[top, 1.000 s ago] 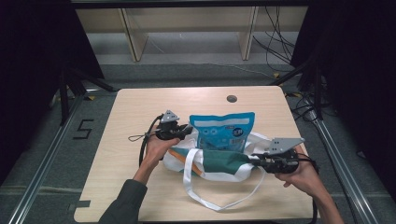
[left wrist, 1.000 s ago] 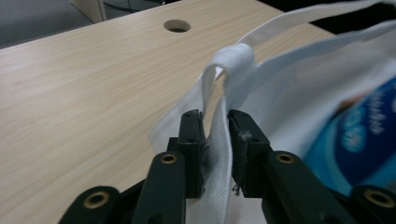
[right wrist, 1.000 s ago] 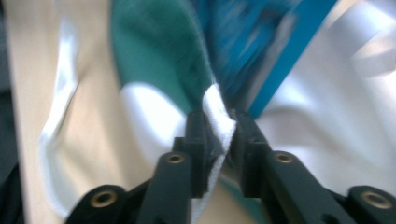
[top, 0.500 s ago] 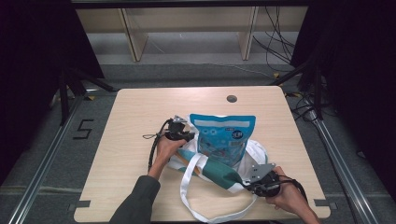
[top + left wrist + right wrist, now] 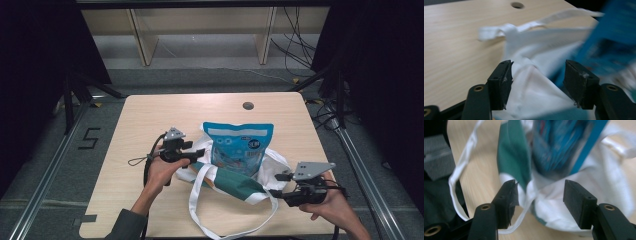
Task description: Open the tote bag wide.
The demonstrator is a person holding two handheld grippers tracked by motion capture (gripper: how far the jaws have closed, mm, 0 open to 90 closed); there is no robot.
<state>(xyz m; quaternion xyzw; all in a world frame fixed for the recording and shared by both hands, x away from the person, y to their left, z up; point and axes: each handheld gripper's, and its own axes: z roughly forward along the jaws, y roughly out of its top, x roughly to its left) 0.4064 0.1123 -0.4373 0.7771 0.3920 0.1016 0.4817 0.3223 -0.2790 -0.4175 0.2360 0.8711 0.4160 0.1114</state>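
A white and green tote bag (image 5: pixel 235 182) lies near the middle of the wooden table (image 5: pixel 150 115), a little toward the near edge, with a blue snack packet (image 5: pixel 239 147) standing partly inside its mouth. The bag's long white strap (image 5: pixel 200 210) loops out toward the near edge of the table.

The left gripper (image 5: pixel 192 154) sits at the bag's left edge. Its jaws have just been opening and now stand wide; in the left gripper view white bag cloth (image 5: pixel 534 87) lies between them, touching the left pad but not pinched.

The right gripper (image 5: pixel 277 185) is held at the bag's near right corner, its jaws pointing left at the cloth. They too have just been opening and stand wide apart; in the right gripper view the bag's green and white edge (image 5: pixel 514 157) and a run of strap (image 5: pixel 461 172) lie just ahead of the pads, not clamped
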